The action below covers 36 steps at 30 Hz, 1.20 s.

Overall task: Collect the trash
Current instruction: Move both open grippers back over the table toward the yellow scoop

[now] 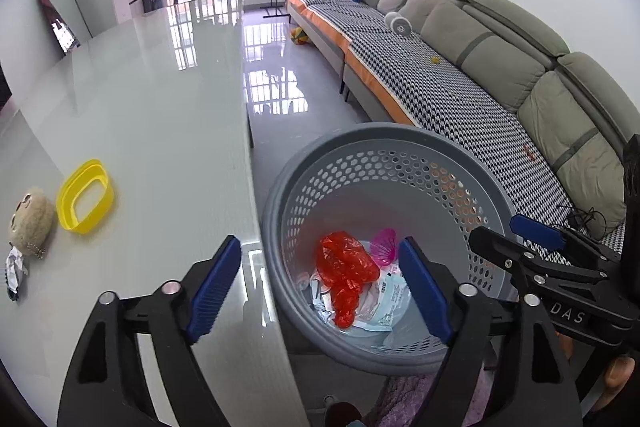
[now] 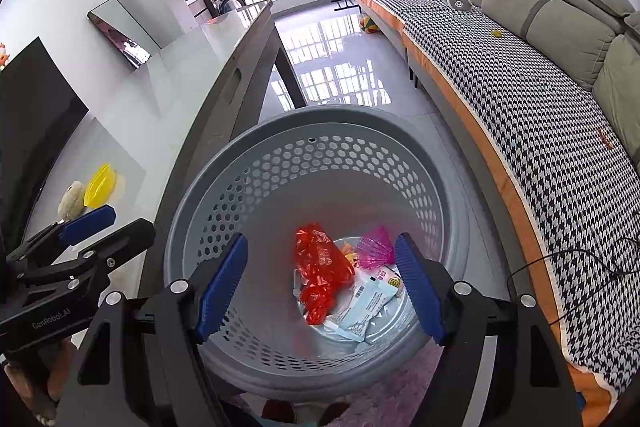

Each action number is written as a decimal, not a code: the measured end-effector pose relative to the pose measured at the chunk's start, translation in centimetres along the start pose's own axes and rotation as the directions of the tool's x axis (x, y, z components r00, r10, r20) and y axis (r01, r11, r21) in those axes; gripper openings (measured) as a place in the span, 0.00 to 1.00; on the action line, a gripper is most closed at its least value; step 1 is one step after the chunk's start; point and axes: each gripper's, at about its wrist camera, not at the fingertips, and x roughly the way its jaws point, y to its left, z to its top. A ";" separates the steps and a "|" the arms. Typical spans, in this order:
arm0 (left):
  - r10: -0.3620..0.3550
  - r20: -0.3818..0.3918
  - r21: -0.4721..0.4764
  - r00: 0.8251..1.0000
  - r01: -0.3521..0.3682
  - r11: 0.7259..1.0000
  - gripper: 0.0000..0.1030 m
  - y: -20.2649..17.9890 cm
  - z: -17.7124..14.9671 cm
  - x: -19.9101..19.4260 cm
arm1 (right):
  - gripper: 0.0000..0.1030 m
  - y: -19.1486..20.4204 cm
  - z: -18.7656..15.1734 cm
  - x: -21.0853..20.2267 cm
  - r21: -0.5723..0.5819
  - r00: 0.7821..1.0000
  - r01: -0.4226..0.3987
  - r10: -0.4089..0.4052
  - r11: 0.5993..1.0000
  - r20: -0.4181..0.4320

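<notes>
- The left gripper (image 1: 320, 283) hung over the near rim of a grey perforated waste basket (image 1: 440, 159), its blue pads spread wide with nothing between them.
- The right gripper (image 2: 320, 283) pointed down into the same basket (image 2: 320, 123), jaws likewise apart and empty.
- At the basket's bottom lay a crumpled red plastic bag (image 2: 320, 271), a pink mesh scrap (image 2: 374, 247) and white printed wrappers (image 2: 368, 307).
- The basket stood on the floor just beside the edge of a glossy pale table (image 1: 160, 87).
- On that table, well apart from the basket, sat a yellow oval ring (image 1: 85, 195), a beige plush toy (image 1: 31, 219) beside it, and a crumpled silvery wrapper (image 1: 16, 271) near the toy.
- A grey sofa with a houndstooth cover (image 1: 460, 87) ran along the far side of the basket.
</notes>
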 end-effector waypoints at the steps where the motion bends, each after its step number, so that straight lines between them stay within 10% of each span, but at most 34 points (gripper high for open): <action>1: 0.006 0.008 -0.005 1.000 -0.006 1.000 0.83 0.2 -0.1 -0.2 | 0.72 0.3 -0.1 -0.1 -0.004 1.000 -0.002 0.002 1.000 0.003; 20: 0.181 0.102 -0.167 0.978 -0.162 0.973 0.93 9.4 -2.8 -5.9 | 0.75 10.0 -0.3 0.2 -0.154 0.996 -0.083 0.088 0.985 0.028; 36: 0.332 0.070 -0.359 0.941 -0.287 0.888 0.93 21.8 -6.9 -9.4 | 0.75 23.8 0.7 3.8 -0.389 0.982 -0.188 0.187 0.902 -0.041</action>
